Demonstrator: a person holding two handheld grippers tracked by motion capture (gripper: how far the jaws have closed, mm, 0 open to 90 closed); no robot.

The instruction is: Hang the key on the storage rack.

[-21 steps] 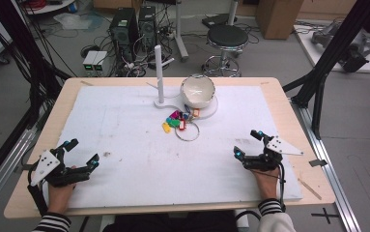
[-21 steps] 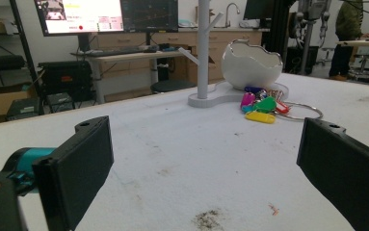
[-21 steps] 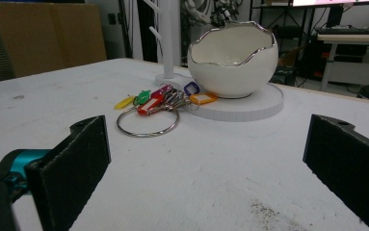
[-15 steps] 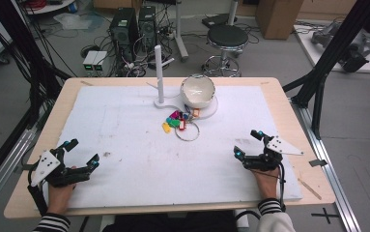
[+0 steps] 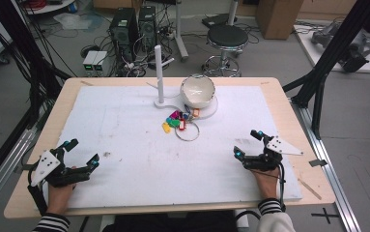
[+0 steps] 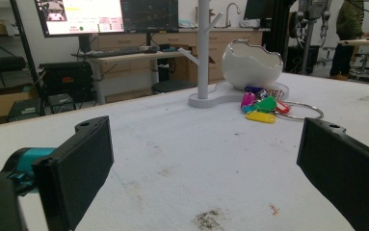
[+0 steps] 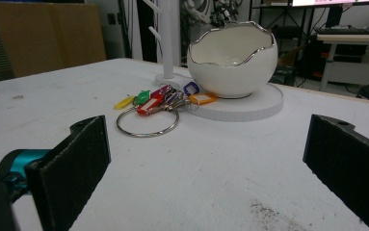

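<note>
Nothing has shifted since the earlier frames: our two hands rest at the near edge of the white mat (image 5: 124, 140) just as before. We hold the left gripper (image 5: 78, 155) at the near left with its jaws spread wide and nothing between them; the right gripper (image 5: 248, 143) sits at the near right, jaws equally wide apart and empty.

Well apart from both, toward the far middle, lies the bunch of coloured key tags (image 5: 177, 121) on a metal ring (image 5: 187, 131), just near of the white stand's base (image 5: 210, 109). On that base sit the eggshell-shaped bowl (image 5: 198, 91) and an upright peg post (image 5: 159, 72).

We cannot count the tags, since they overlap. In the left gripper view the post's top is cut off.
</note>
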